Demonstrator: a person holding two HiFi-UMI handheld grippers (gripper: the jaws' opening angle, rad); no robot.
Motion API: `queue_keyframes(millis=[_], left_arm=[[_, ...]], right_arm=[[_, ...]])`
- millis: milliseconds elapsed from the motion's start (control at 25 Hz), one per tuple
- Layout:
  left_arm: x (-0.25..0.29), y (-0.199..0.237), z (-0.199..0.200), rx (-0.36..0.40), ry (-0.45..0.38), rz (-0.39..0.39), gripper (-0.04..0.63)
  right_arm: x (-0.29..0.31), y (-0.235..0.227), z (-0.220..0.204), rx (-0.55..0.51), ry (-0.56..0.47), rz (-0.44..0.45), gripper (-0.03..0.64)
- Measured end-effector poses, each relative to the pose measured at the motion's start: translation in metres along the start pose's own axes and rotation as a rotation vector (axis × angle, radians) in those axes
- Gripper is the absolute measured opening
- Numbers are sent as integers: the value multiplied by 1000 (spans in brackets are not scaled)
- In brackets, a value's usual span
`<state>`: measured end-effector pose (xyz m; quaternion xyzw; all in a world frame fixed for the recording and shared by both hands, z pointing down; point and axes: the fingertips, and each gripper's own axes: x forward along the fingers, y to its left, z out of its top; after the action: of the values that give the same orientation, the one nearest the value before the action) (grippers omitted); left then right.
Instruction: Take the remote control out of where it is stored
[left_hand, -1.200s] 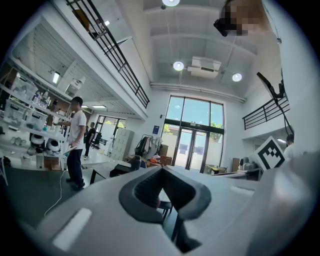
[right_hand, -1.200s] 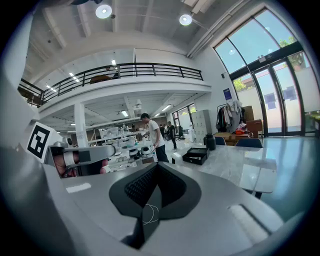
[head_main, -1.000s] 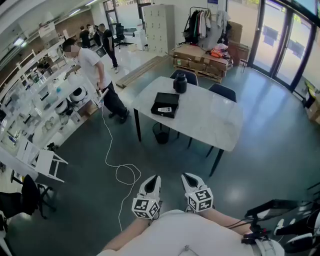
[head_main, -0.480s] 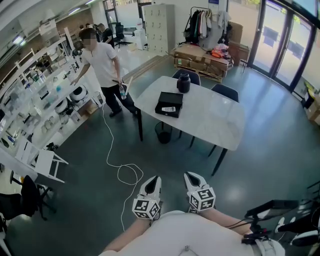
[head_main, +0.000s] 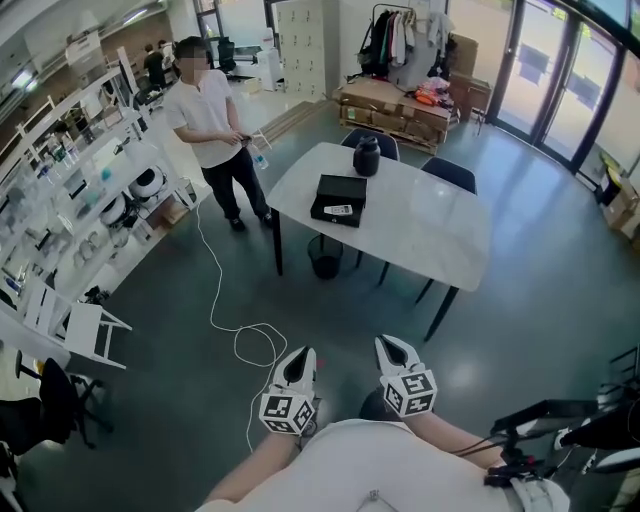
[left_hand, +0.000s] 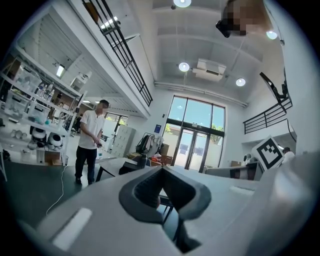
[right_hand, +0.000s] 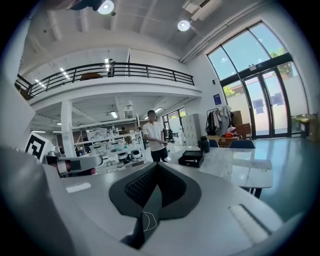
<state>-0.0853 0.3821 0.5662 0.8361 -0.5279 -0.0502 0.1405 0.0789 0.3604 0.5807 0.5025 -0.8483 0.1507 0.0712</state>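
A black open box (head_main: 338, 198) lies on the white table (head_main: 420, 235) across the room, with a pale remote control (head_main: 340, 209) lying in it. The box (right_hand: 191, 158) also shows small in the right gripper view. My left gripper (head_main: 301, 362) and right gripper (head_main: 391, 349) are held close to my chest, far from the table, both pointing towards it. Each has its jaws pressed together with nothing between them. The left gripper view shows only the table's dark edge (left_hand: 117, 165) beyond the shut jaws.
A black jar (head_main: 366, 157) stands at the table's far end, with dark chairs (head_main: 448, 175) behind it. A person in a white shirt (head_main: 212, 118) stands left of the table. A white cable (head_main: 232, 330) snakes over the floor. Shelving (head_main: 60, 190) lines the left side.
The person in the white shirt has walked closer to the table's left end. My view has shifted slightly; both grippers stay shut near my chest.
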Motion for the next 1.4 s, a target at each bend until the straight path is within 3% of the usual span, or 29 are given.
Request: queue_keyframes(millis=[480,1200,1400], left_arm=[[65,48,17,9,-6,14,1],[284,121,74,51,-25,104,1],[328,139,94,72,-44,132,0]], right_arm=[[78,-25,27,-2,-28,16,21],[277,-147,119,-35,-7,130,21],[323,-176,132,2,-3,143,23]])
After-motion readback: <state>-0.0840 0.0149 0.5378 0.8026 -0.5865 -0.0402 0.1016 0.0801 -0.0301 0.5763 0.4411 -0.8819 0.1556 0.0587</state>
